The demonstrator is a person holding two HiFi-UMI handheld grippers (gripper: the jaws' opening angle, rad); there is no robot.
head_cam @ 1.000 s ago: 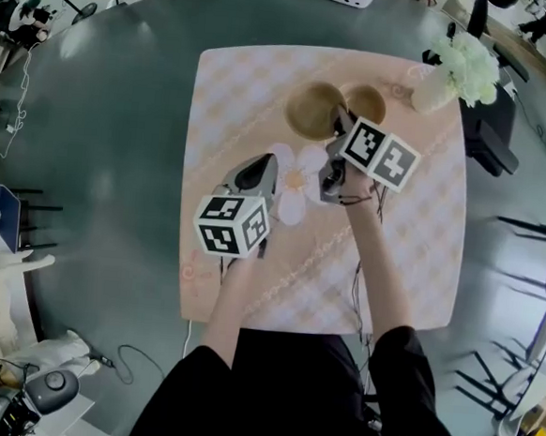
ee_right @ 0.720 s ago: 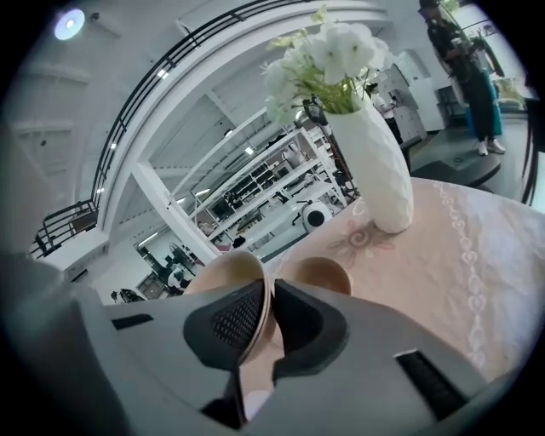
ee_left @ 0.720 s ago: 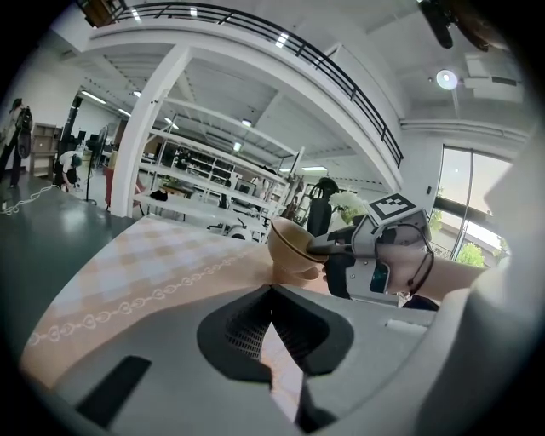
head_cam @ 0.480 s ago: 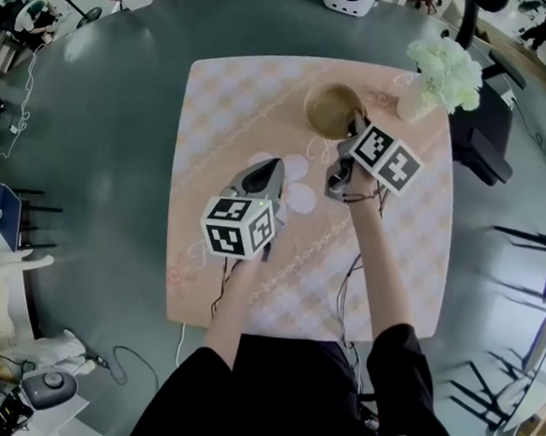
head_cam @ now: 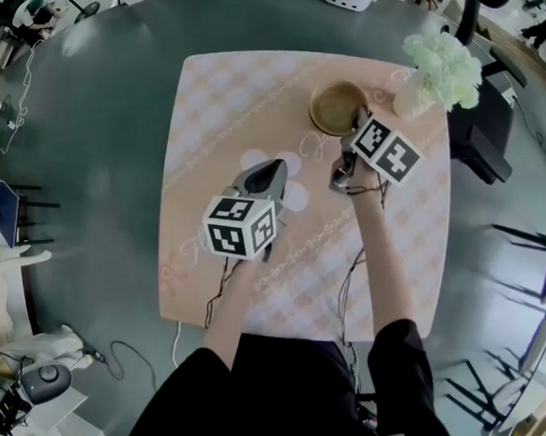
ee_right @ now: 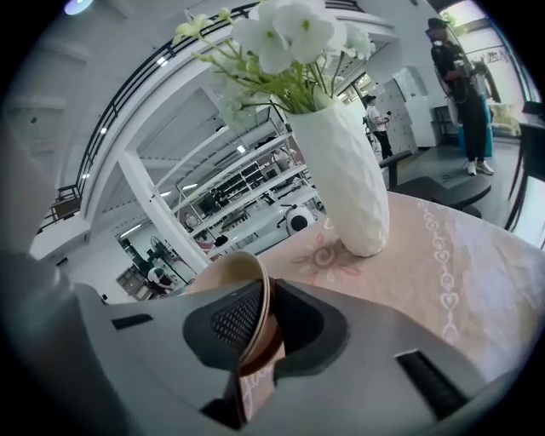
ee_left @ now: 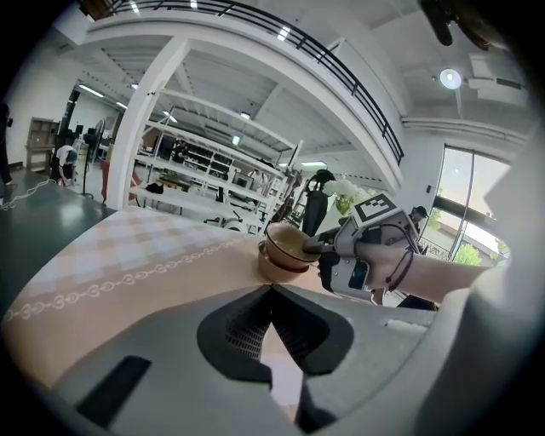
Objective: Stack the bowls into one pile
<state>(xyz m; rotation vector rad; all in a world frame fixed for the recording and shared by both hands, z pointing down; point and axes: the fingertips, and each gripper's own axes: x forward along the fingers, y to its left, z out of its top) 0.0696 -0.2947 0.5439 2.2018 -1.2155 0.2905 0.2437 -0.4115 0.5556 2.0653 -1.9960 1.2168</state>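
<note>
My right gripper [head_cam: 354, 127] pinched the round tan bowl [head_cam: 334, 107] by its rim beside the white ribbed vase [head_cam: 415, 100]; my left gripper [head_cam: 273, 168], fingers shut and empty, hung well apart.

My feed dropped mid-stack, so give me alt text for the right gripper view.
The right gripper is clamped on the rim of a tan bowl, which is seen edge-on between its jaws. Beyond it a white vase of white flowers stands on the pink patterned table, with a large hall behind.
</note>
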